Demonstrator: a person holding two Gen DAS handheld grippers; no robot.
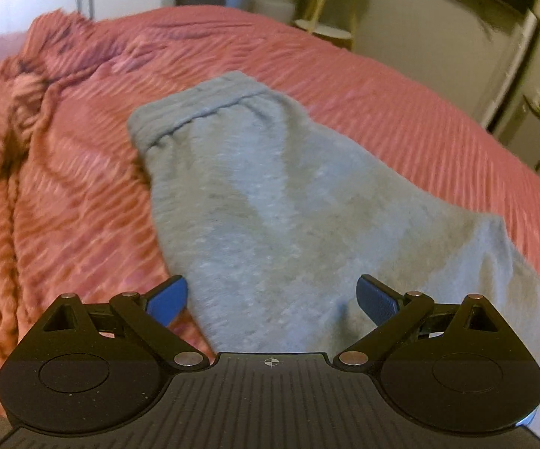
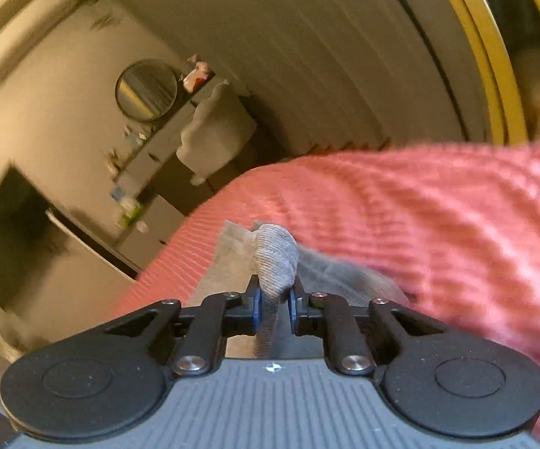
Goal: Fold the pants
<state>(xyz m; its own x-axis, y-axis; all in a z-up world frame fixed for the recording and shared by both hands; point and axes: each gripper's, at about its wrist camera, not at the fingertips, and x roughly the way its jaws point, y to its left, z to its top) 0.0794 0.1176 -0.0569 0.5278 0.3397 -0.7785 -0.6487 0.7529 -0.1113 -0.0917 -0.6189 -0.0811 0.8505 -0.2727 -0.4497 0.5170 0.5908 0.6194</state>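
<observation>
Grey fleece pants [image 1: 270, 194] lie soft and limp on the pink bedspread [image 1: 382, 86], waistband toward 12 o'clock, best pinched at hems; our left gripper [image 1: 271, 295] hovers spread wide above them while our right gripper [image 2: 274, 301] is clamped on what looks like a ribbed cuff [image 2: 275, 254].

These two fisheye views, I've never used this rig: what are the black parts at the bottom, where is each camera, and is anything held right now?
Each picture comes from a camera on a hand-held two-finger tool, looking forward along its fingers; the black parts are the tool itself. The left wrist view shows the left tool open, its blue pads apart, above grey pants lying on a pink ribbed blanket, waistband at the far end. The right wrist view shows the right tool shut on a bunched ribbed cuff of the pants, lifted off the blanket. The room behind is blurred.
</observation>
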